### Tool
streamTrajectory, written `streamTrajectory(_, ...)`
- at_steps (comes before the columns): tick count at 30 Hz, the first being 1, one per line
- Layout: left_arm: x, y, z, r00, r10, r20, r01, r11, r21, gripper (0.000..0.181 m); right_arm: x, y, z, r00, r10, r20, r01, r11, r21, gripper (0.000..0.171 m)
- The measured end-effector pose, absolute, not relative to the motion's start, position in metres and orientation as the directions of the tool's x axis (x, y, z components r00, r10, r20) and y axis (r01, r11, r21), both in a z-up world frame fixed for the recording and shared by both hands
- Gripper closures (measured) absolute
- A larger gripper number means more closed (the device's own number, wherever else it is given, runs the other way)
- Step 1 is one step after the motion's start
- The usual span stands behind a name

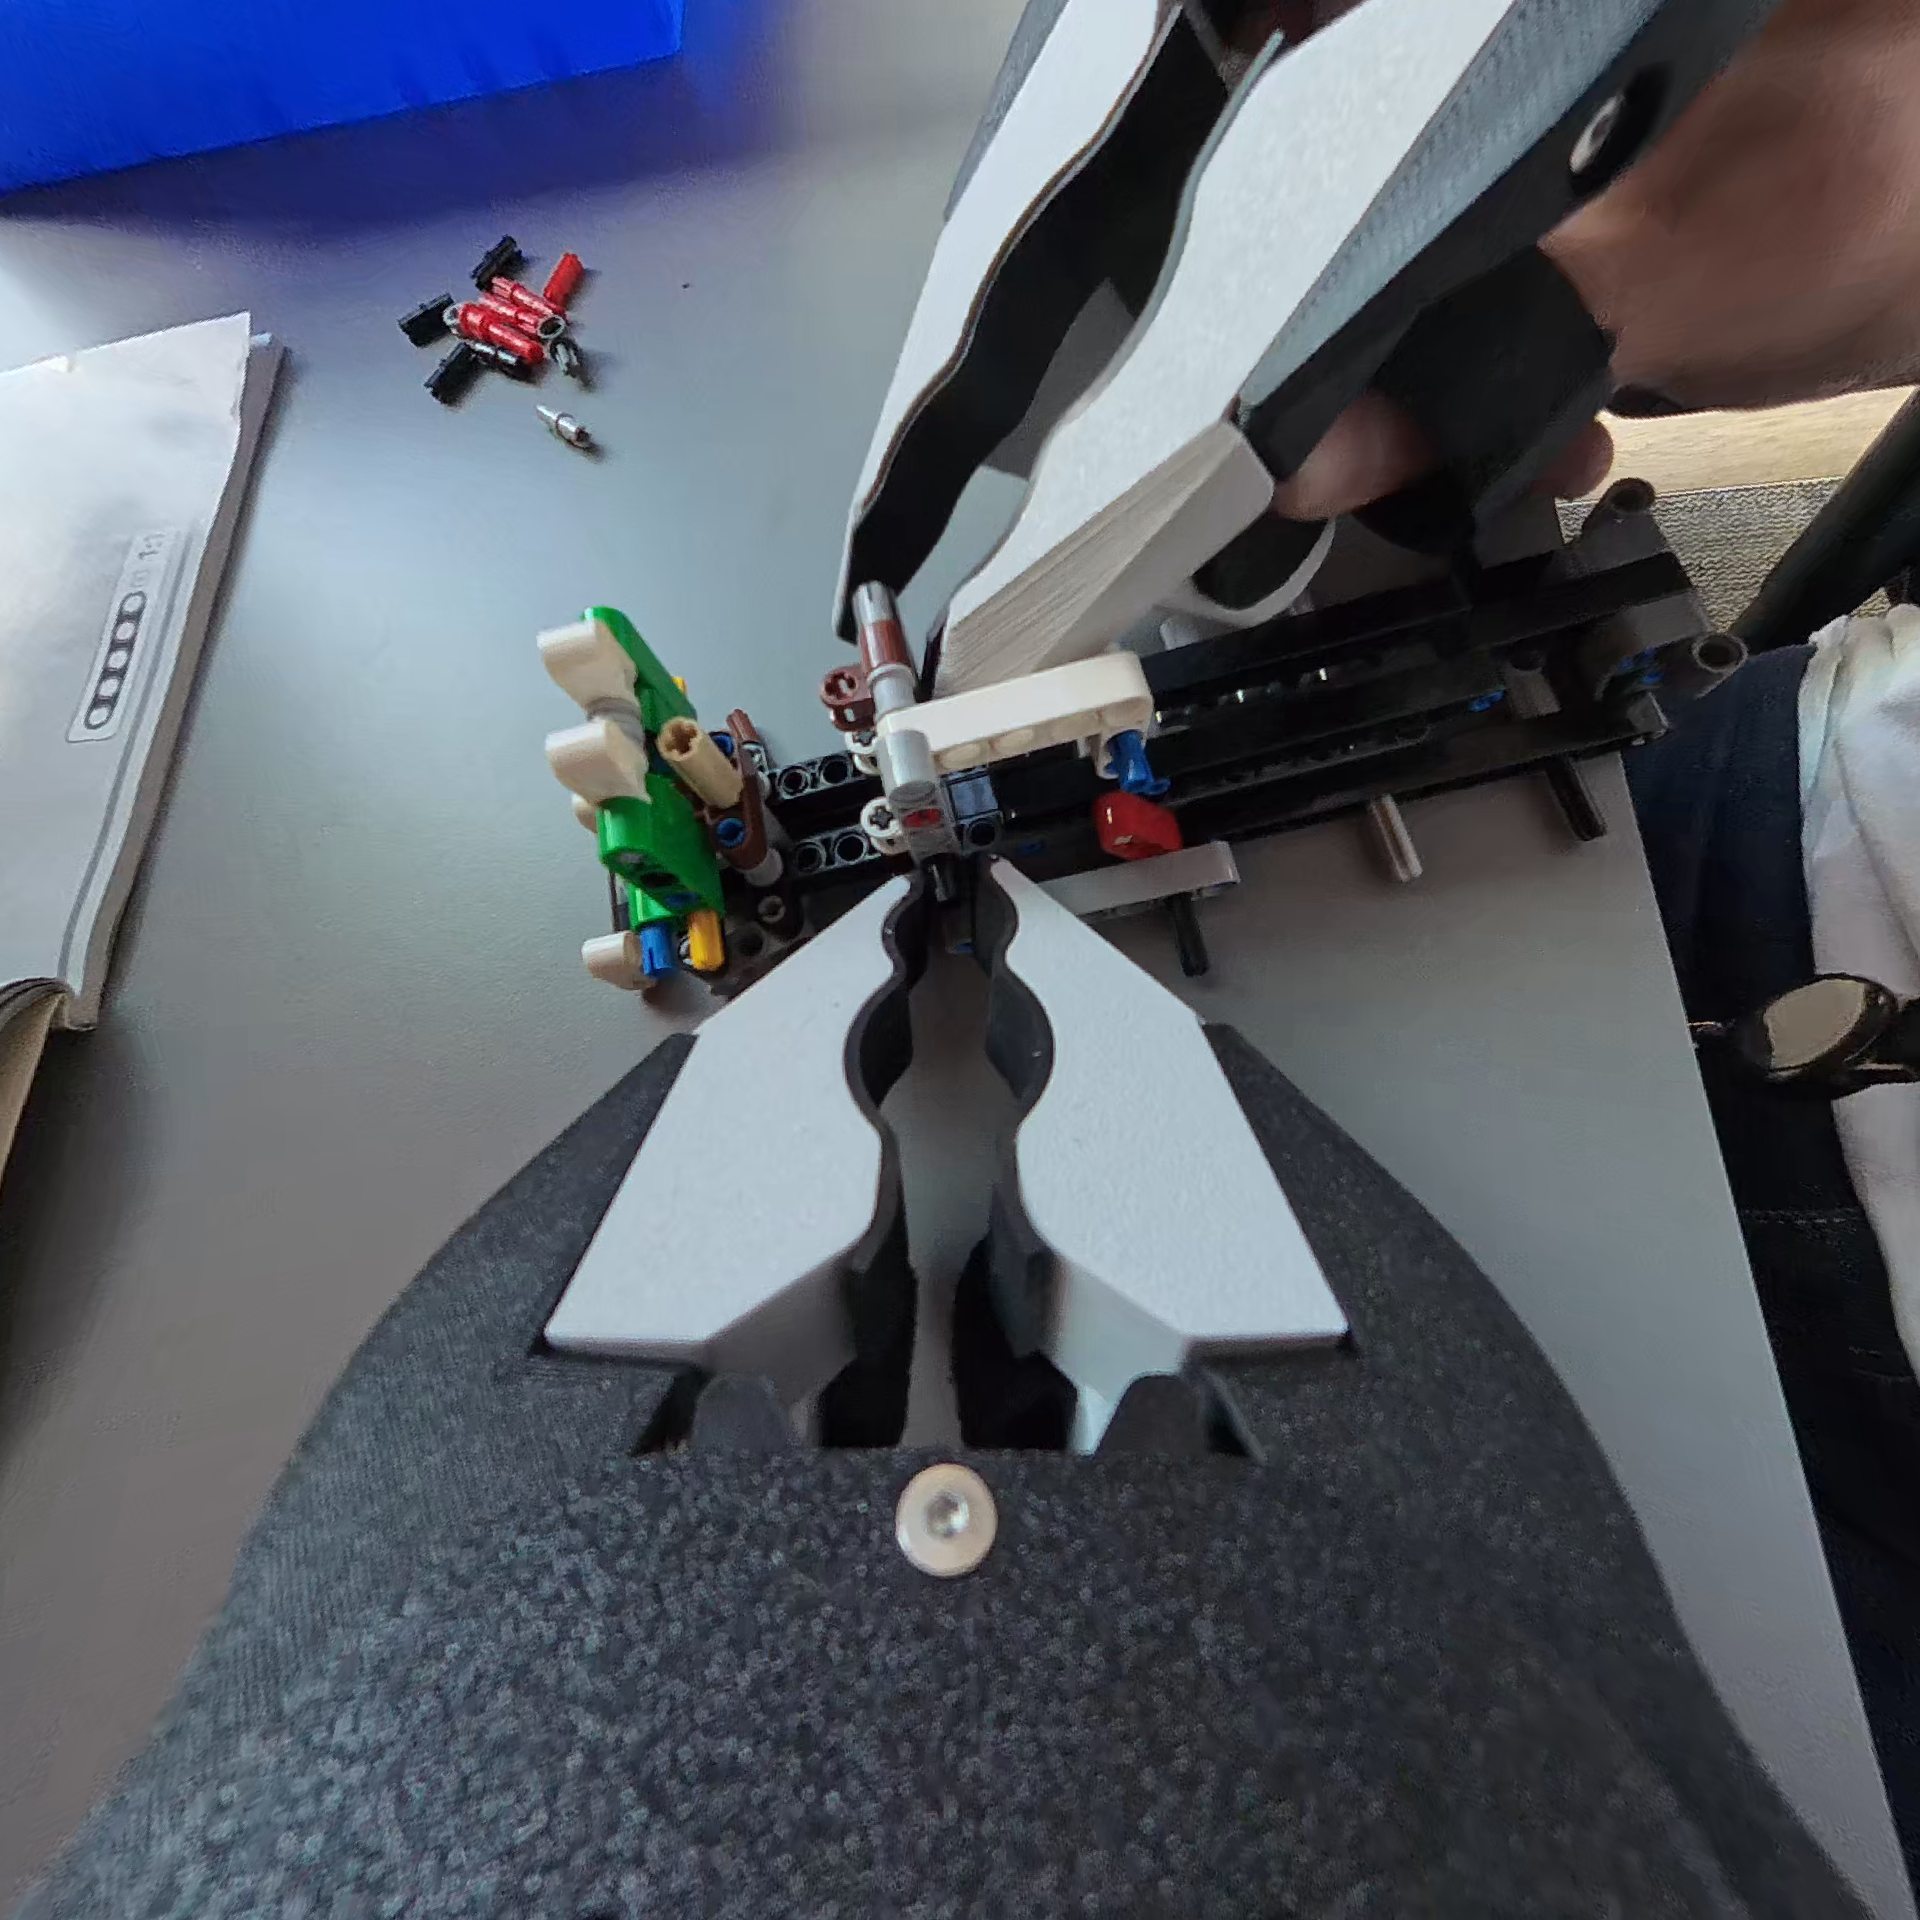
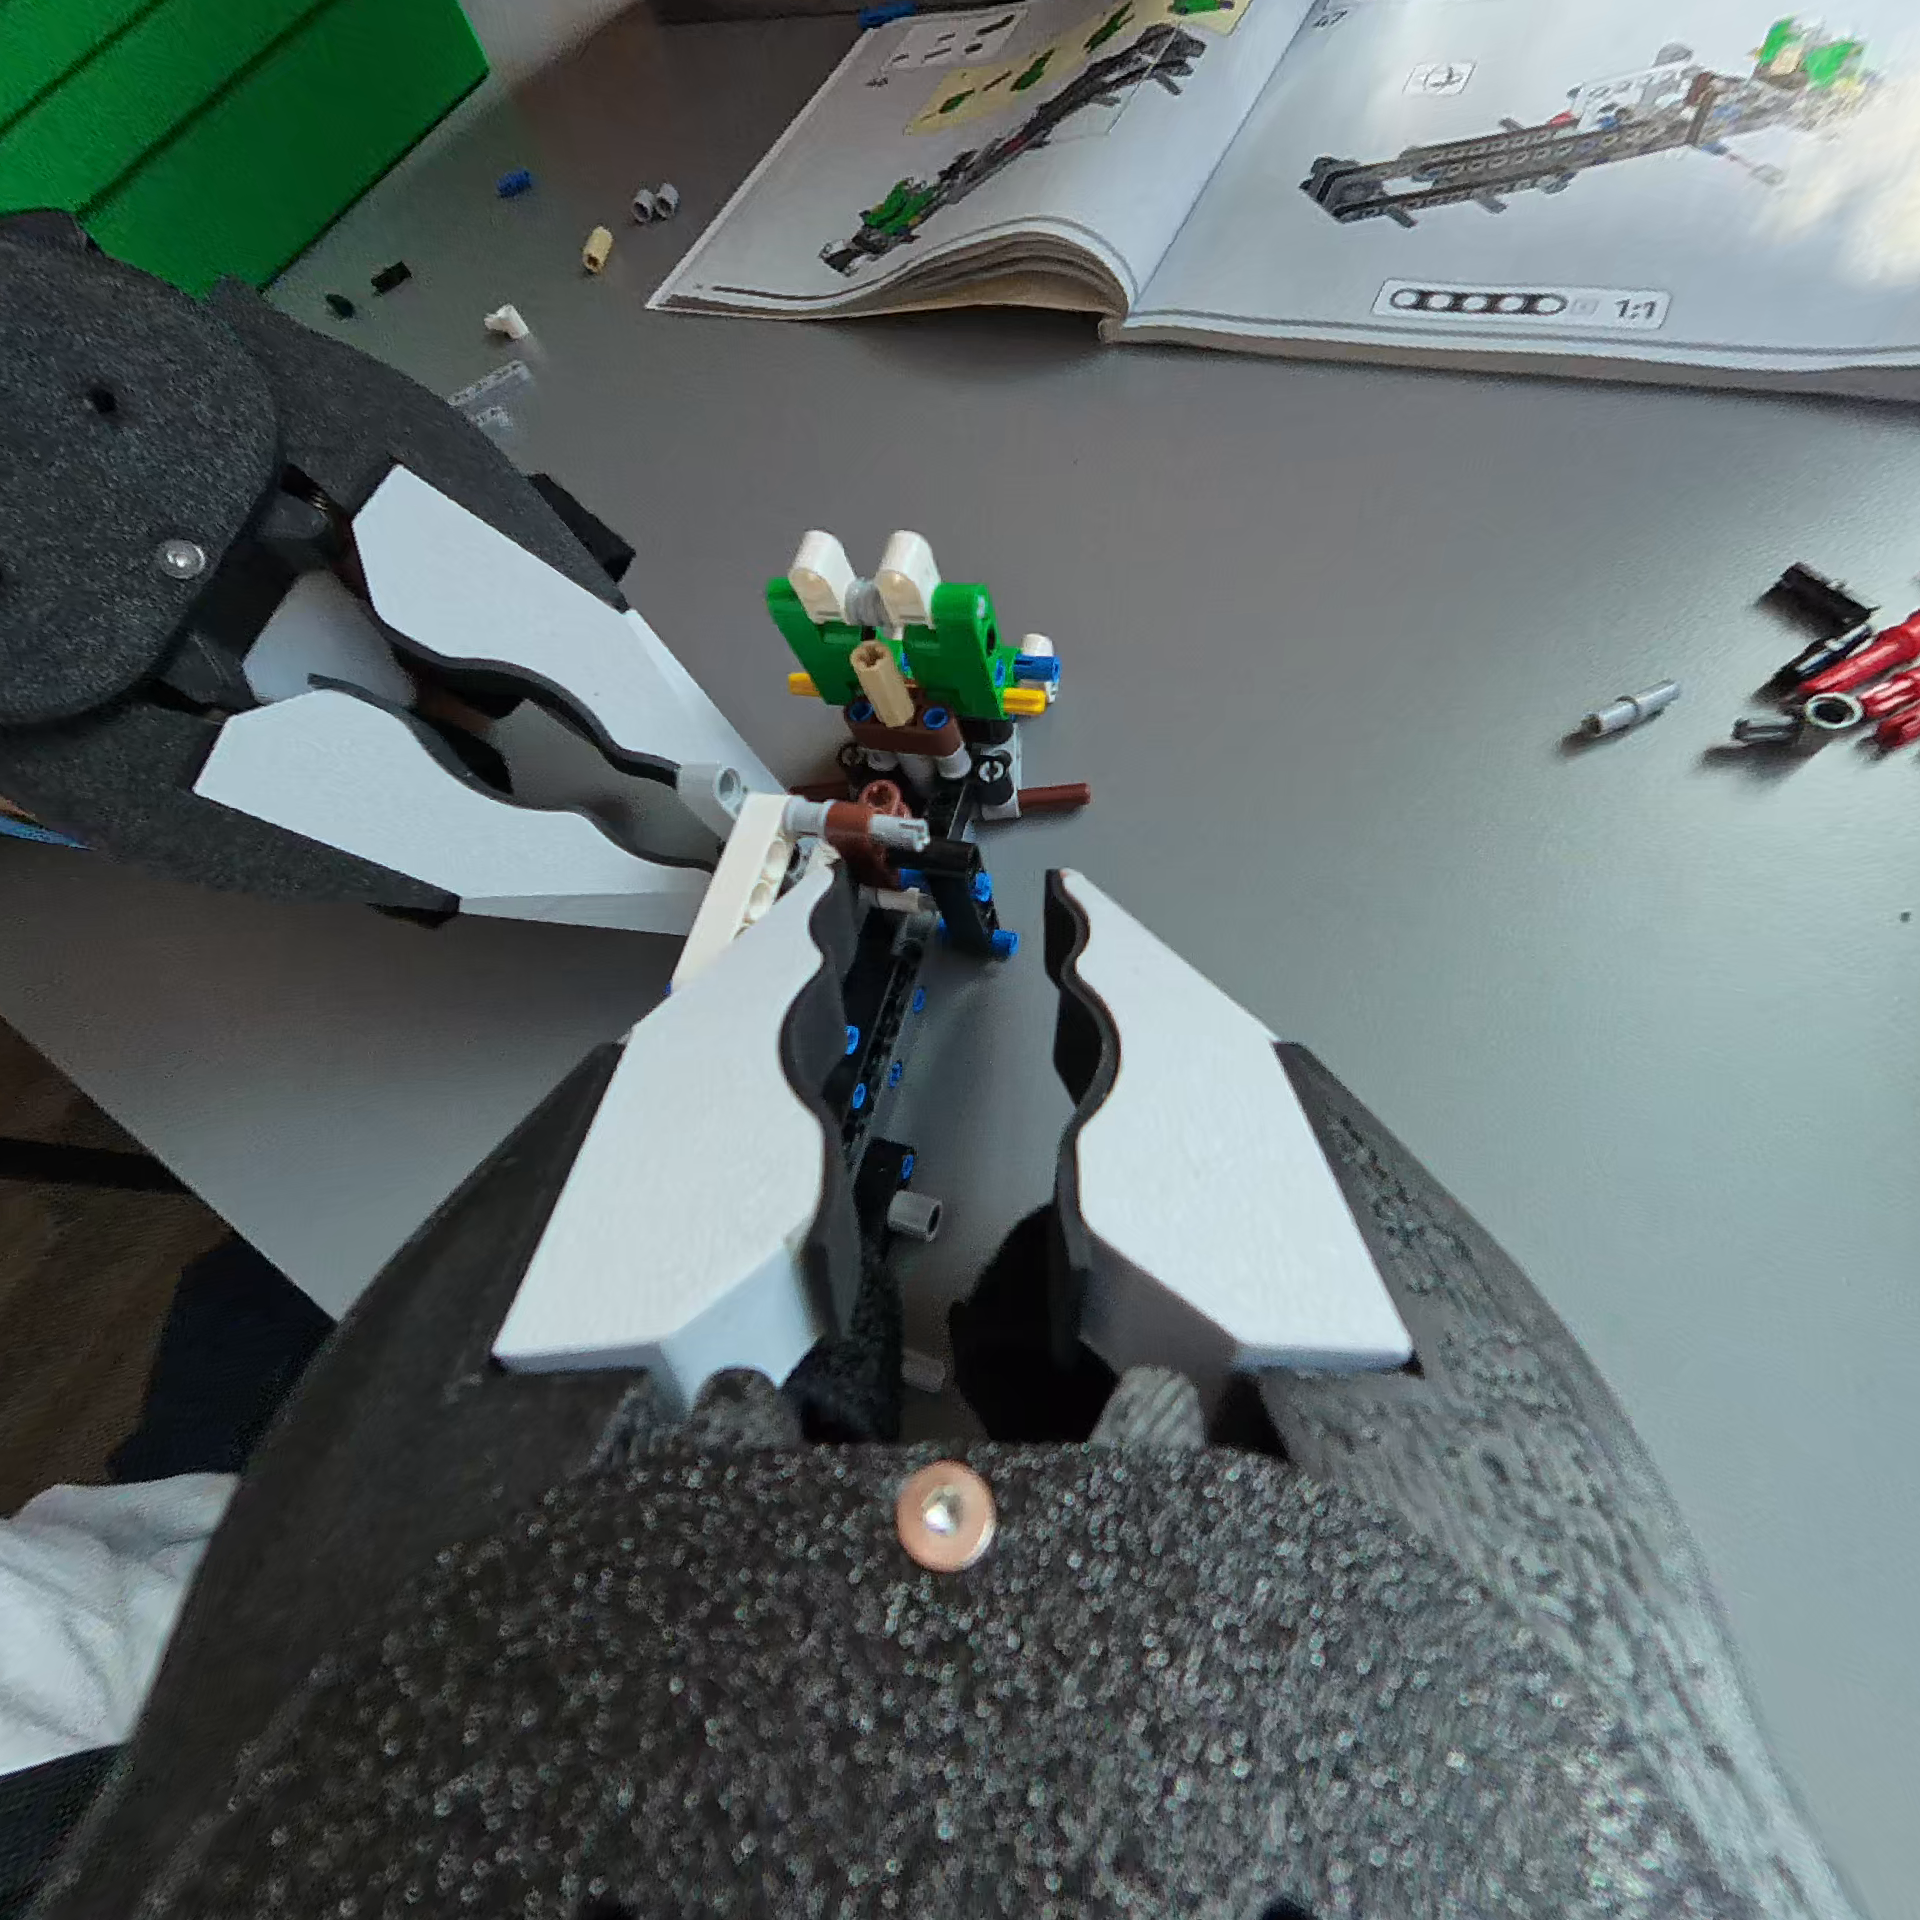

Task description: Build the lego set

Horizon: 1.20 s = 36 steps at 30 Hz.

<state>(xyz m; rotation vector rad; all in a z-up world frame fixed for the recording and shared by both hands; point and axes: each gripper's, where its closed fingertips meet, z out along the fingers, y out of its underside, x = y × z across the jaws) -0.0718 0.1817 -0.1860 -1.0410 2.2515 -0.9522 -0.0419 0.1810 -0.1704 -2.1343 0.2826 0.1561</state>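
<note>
Left wrist view: left tool tips nearly together, pinching a small black pin at the near edge of the lego model, which lies on grey tabletop. Right tool comes in from above w/ a hand behind it. Red & black loose pins further back.

Right wrist view: right tool jaws apart, straddling the model's black beam; its left finger touches the white beam. Left tool grips from the side. Open instruction booklet & green box beyond.
</note>
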Motion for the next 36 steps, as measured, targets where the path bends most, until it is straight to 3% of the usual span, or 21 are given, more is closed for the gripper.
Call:
streamTrajectory(7, -0.072, 0.179, -0.186, -0.594, -0.795, -0.12, -0.463, 0.461, -0.757, 0.176, -0.042, 0.179, -0.163, 0.987, -0.152, 0.041, -0.045, -0.523, -0.851, 0.143)
streamTrajectory(36, -0.074, 0.176, -0.186, -0.645, -0.758, -0.095, -0.449, 0.476, -0.756, 0.176, -0.048, 0.18, -0.166, 0.999, 0.018, 0.035, 0.039, -0.548, -0.836, 0.148)
